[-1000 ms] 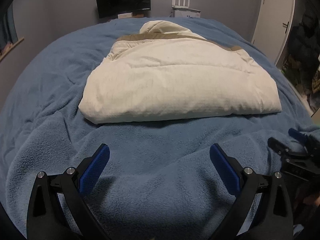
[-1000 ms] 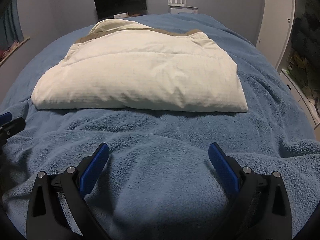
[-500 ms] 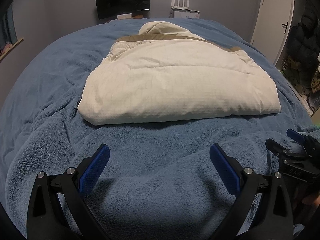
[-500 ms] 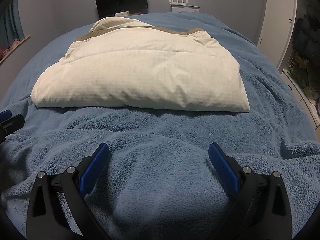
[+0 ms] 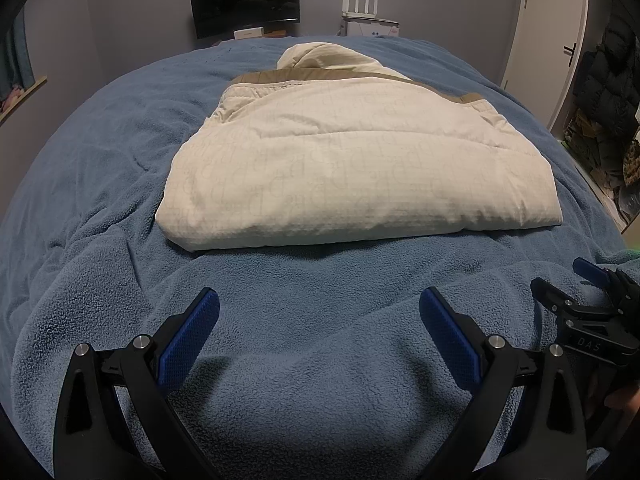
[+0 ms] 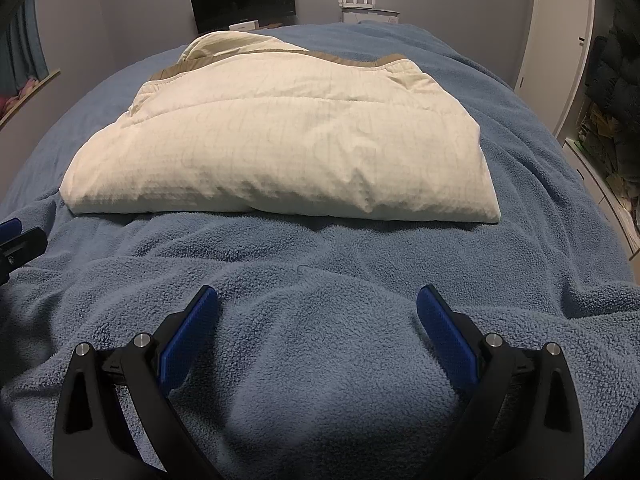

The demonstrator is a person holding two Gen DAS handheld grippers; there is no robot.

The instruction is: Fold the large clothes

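A cream padded jacket point(image 5: 360, 160) with a tan lining edge lies folded into a thick rectangle in the middle of the bed; its hood pokes out at the far end. The right wrist view shows the same jacket point(image 6: 288, 144). My left gripper point(image 5: 318, 312) is open above the blue fleece blanket point(image 5: 312, 360), well short of the jacket's near edge, nothing between its blue pads. My right gripper point(image 6: 316, 308) is likewise open and empty over the blanket point(image 6: 320, 360). The right gripper's tips point(image 5: 592, 292) show at the left view's right edge.
A dark monitor point(image 5: 245, 2) and a white router point(image 5: 360, 4) stand by the far wall behind the bed. A white door point(image 5: 556, 36) and dark hanging clothes point(image 5: 612, 80) are on the right. The left gripper's tip point(image 6: 16, 240) shows at the right view's left edge.
Both grippers have crept slightly toward the jacket and stayed open. The jacket has not moved.
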